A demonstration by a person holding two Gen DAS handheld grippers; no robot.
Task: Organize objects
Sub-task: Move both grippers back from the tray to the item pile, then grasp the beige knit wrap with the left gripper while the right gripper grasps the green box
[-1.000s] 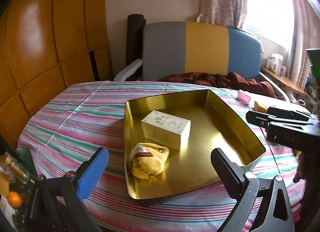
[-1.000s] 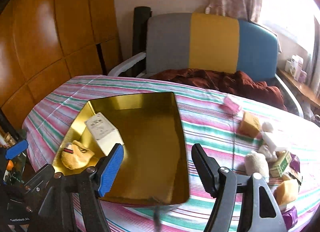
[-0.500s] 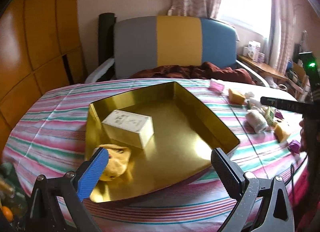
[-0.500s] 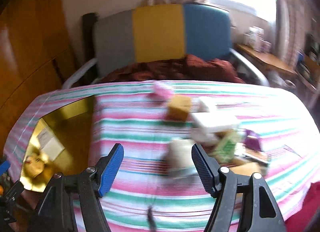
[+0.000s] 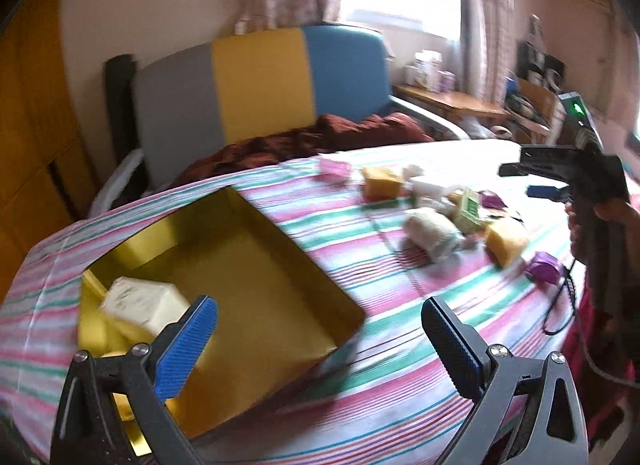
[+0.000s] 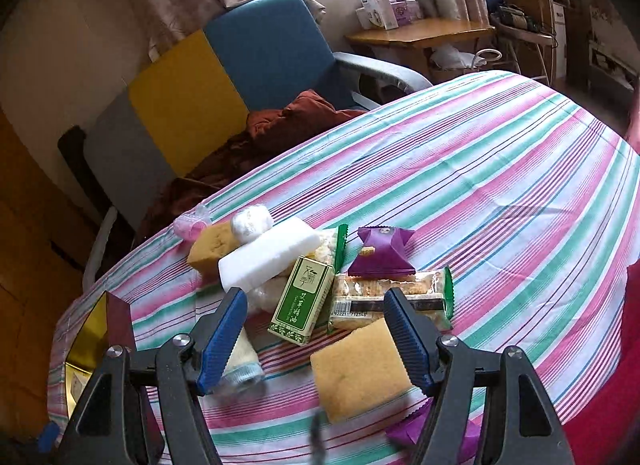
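Both cameras have swung away from the gold tray [image 5: 256, 261], now at the striped table's [image 6: 500, 185] left edge, toward the pile of small items near its front edge. The right gripper [image 6: 312, 329] hovers half open and empty above a yellow sponge [image 6: 356, 373] and green box [image 6: 304, 301]. Only the left view shows the white box [image 5: 140, 301] inside the tray, behind the left gripper [image 5: 320, 345], which is open wide and empty.

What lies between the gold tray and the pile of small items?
Only bare striped tablecloth between gold tray and pile; left wrist view shows it.
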